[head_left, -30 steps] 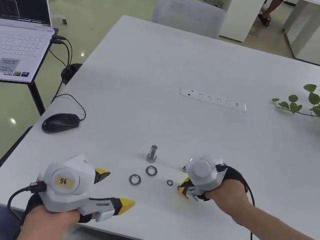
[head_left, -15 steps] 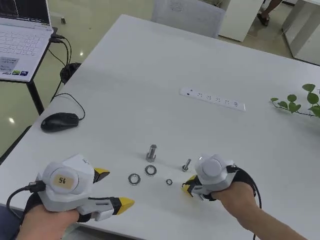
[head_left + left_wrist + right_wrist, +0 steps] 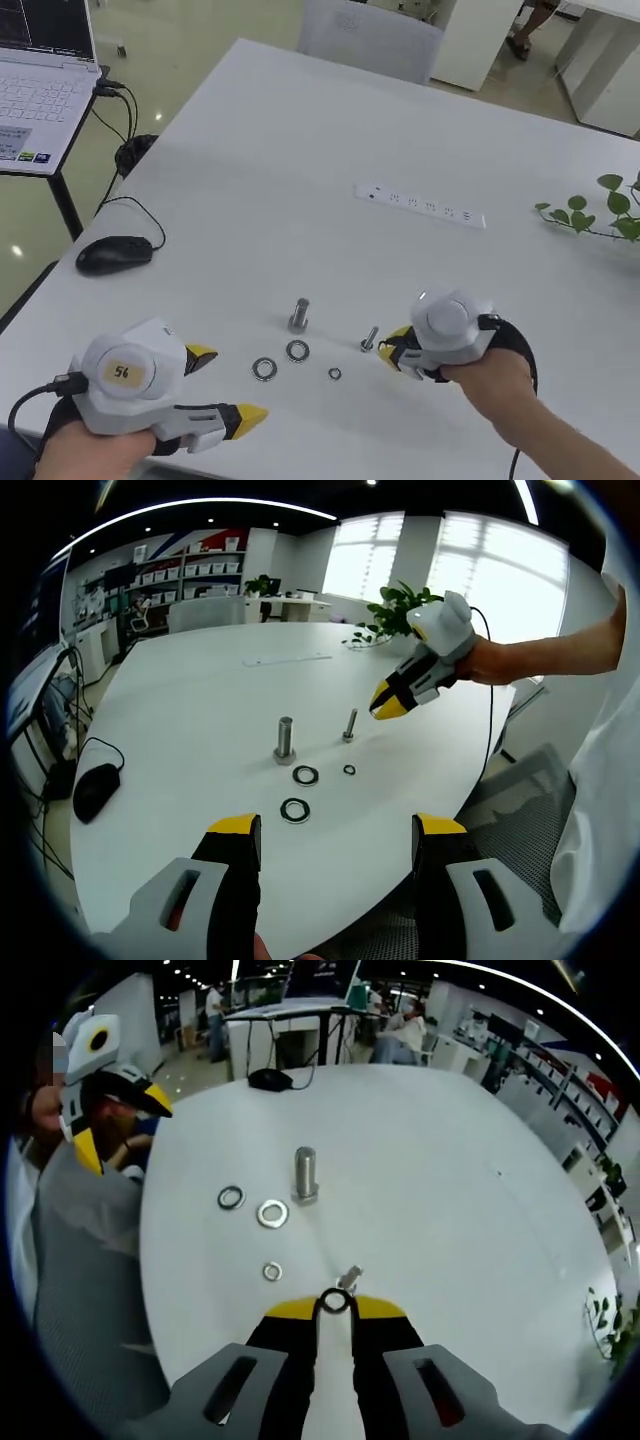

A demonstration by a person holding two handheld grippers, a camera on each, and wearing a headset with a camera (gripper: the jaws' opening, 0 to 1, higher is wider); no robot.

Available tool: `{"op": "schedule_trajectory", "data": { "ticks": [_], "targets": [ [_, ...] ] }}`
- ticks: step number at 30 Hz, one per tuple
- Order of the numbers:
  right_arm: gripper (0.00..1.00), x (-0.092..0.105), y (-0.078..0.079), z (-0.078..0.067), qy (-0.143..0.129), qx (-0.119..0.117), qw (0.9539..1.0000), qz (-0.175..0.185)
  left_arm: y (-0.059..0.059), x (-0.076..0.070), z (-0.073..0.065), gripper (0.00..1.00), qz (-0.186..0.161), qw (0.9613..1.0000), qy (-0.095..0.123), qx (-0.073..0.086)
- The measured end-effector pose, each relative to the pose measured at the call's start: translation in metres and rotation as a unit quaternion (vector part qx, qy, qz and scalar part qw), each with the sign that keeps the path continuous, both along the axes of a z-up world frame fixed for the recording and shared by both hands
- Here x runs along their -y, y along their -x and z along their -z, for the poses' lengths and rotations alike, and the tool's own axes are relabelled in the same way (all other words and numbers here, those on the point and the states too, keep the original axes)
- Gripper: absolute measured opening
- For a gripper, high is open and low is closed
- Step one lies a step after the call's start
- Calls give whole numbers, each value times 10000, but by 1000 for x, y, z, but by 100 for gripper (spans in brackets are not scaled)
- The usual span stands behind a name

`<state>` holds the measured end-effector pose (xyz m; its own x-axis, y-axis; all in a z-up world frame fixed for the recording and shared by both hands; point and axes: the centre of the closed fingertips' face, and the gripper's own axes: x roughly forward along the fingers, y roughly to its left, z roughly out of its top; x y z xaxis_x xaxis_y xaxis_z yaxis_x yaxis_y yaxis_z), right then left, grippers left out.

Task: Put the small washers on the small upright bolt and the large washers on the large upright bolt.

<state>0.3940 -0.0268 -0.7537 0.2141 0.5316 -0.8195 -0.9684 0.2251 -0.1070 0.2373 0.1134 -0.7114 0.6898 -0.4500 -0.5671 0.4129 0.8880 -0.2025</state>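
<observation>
Shifted rightward, our right tongs point(image 3: 390, 351) pinch a small washer point(image 3: 335, 1302) beside the small bolt point(image 3: 369, 340); our left tongs point(image 3: 228, 383) hang open, empty. Large bolt point(image 3: 299, 315), large washers point(image 3: 297, 350) and a second small washer point(image 3: 334, 374) sit between them on the tabletop point(image 3: 300, 150), mouse point(image 3: 113, 254) and power strip point(image 3: 420, 205) beyond

Left gripper point(image 3: 224, 384): held low at the near left in the head view, jaws spread wide, yellow tips pointing right. Right gripper point(image 3: 392, 350): gripped by the right hand point(image 3: 488, 385), forearm trailing to the lower right, tips pointing left, jaws pinched on a small washer point(image 3: 335, 1302)
</observation>
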Motion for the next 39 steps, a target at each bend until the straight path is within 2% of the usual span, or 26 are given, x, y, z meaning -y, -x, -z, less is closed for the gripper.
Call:
{"op": "schedule_trajectory", "data": {
  "ticks": [5, 13, 22, 33, 39],
  "targets": [
    [13, -2, -14, -11, -33, 128, 9999, -4, -1, 0, 0, 60, 16, 10000, -7, 4],
    [13, -9, -24, -10, 62, 79, 9999, -115, 0, 0, 1, 60, 13, 10000, -2, -17],
    [13, -20, -21, -3, 216, -28, 9992, -324, 0, -1, 2, 60, -20, 10000, 10, -42],
    [13, -18, -21, 6, 396, -90, 9985, -361, 1, -3, 4, 60, -47, 10000, 21, -68],
    [13, -18, -20, 6, 410, -124, 9984, -369, 0, -4, 3, 60, -62, 10000, 32, -61]
  ]
}}
